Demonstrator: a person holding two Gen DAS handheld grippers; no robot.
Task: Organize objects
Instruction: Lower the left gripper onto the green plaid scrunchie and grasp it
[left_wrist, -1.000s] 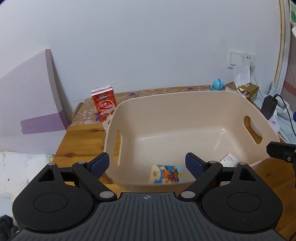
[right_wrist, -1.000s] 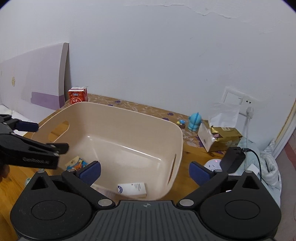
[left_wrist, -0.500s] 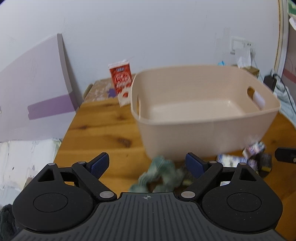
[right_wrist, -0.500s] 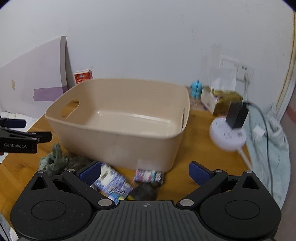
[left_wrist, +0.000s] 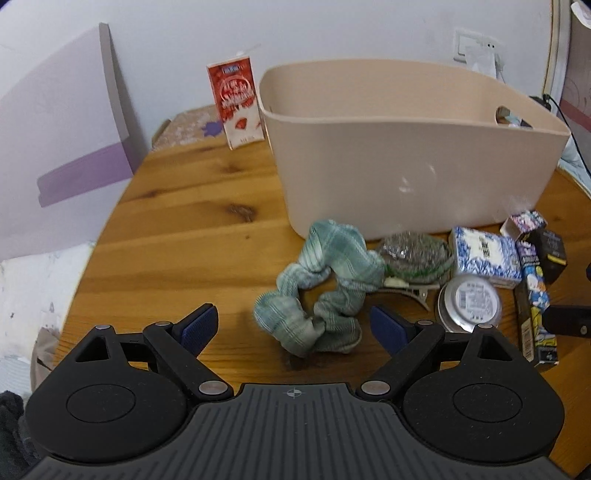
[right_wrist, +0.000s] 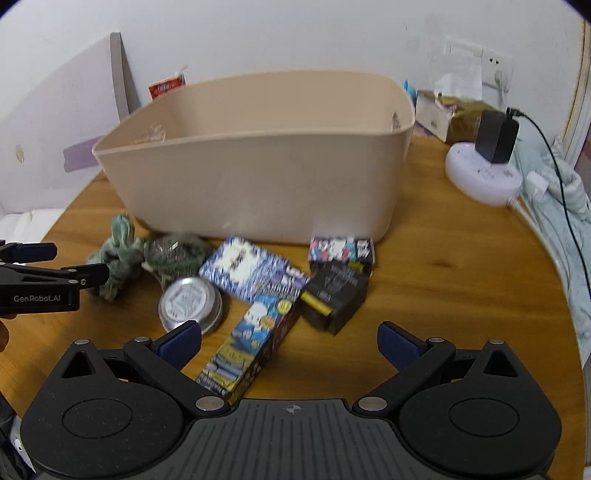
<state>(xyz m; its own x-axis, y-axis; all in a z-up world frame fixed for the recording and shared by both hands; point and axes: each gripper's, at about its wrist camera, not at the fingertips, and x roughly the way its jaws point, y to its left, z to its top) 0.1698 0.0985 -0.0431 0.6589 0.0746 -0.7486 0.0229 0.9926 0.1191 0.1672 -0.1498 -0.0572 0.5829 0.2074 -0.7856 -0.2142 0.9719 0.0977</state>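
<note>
A beige tub (left_wrist: 413, 147) stands on the wooden table (left_wrist: 177, 236), a red carton (left_wrist: 236, 103) beside it and a white power hub (right_wrist: 484, 173) well to its right. The clutter lies just before the tub: green scrunchie (left_wrist: 325, 284), blue-white packet (right_wrist: 243, 269), black box (right_wrist: 336, 291), round tin (right_wrist: 192, 302). The left gripper (left_wrist: 295, 325) and right gripper (right_wrist: 288, 343) are both spread, gripping nothing.

Round wooden table (left_wrist: 192, 236) against a plain white wall (right_wrist: 295, 33). Lilac board (left_wrist: 62, 147) leaning at left. White wall socket (right_wrist: 496, 64) at right, above a round power strip (right_wrist: 484, 177) with black adapter (right_wrist: 496, 136). Even indoor light.
</note>
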